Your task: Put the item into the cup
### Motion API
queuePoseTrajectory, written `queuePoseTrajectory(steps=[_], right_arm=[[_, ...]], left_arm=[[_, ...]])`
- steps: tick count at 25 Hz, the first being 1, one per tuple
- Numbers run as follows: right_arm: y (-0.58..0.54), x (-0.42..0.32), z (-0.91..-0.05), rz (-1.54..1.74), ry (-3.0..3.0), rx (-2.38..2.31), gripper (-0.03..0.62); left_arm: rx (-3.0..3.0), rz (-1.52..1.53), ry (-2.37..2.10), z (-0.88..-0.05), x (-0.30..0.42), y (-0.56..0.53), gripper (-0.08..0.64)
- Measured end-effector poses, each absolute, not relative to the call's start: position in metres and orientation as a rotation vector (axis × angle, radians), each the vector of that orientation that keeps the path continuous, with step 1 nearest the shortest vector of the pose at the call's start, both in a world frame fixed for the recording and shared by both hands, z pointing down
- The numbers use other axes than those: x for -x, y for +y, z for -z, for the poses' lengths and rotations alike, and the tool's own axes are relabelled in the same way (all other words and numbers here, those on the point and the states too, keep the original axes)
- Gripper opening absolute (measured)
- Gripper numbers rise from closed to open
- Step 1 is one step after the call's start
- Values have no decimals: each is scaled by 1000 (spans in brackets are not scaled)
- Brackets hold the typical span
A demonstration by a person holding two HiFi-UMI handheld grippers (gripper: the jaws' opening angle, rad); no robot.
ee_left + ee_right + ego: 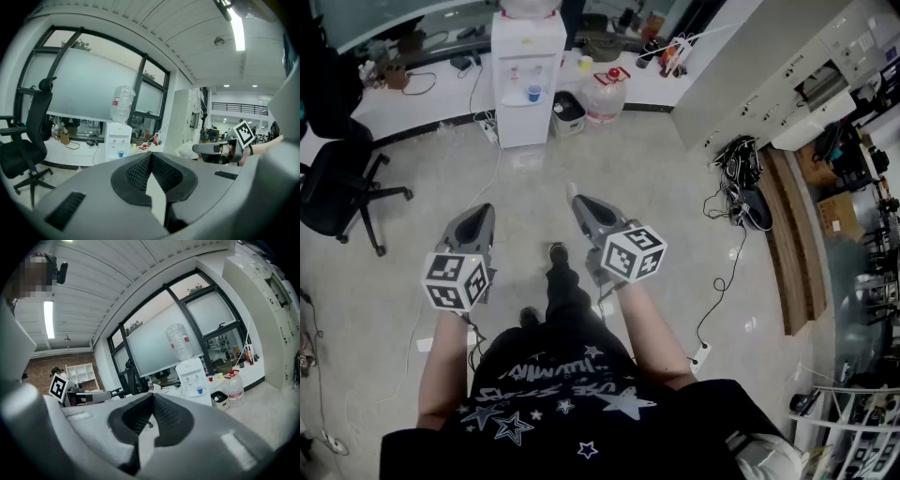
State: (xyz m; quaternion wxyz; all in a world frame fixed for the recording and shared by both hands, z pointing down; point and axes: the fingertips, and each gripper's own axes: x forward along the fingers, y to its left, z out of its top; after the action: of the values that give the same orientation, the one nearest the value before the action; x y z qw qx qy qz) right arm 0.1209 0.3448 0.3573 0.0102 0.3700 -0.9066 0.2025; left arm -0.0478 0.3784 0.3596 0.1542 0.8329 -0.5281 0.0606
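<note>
I hold both grippers at waist height over the floor, pointing toward a white water dispenser (525,75) by the far counter. In the head view my left gripper (479,212) and right gripper (574,192) are side by side. Each is shut, with nothing between its jaws. The left gripper view has the pads of my left gripper (150,157) meeting at the tip, and so do those of my right gripper (151,395). A small blue cup (533,93) stands on the dispenser's ledge and is also seen as the blue cup (121,153) and the blue cup (199,390). No loose item shows.
A black office chair (342,187) stands at the left. A large water jug (605,94) and a black pot (568,110) sit on the floor right of the dispenser. Cables (741,192) lie by the white cabinets at the right. A white cord (483,192) trails across the floor.
</note>
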Motion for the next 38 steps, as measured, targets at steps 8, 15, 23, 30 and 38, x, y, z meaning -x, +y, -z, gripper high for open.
queuePoseTrajectory(steps=[8, 15, 23, 30, 38], right_arm=[[346, -124, -369, -684, -2804, -1132, 0], [340, -126, -376, -676, -2788, -1110, 0], [312, -122, -375, -681, -2799, -1116, 0], [275, -122, -383, -714, -2792, -1090, 0], [200, -130, -395, -761, -2766, -1060, 0]], left_arm=[[-2391, -178, -1484, -365, 38, 376, 6], [-2371, -172, -1482, -371, 36, 371, 6], [-2355, -164, -1490, -375, 41, 347, 6], [-2323, -163, -1480, -385, 38, 311, 6], [-2279, -201, -1476, -398, 37, 241, 6]])
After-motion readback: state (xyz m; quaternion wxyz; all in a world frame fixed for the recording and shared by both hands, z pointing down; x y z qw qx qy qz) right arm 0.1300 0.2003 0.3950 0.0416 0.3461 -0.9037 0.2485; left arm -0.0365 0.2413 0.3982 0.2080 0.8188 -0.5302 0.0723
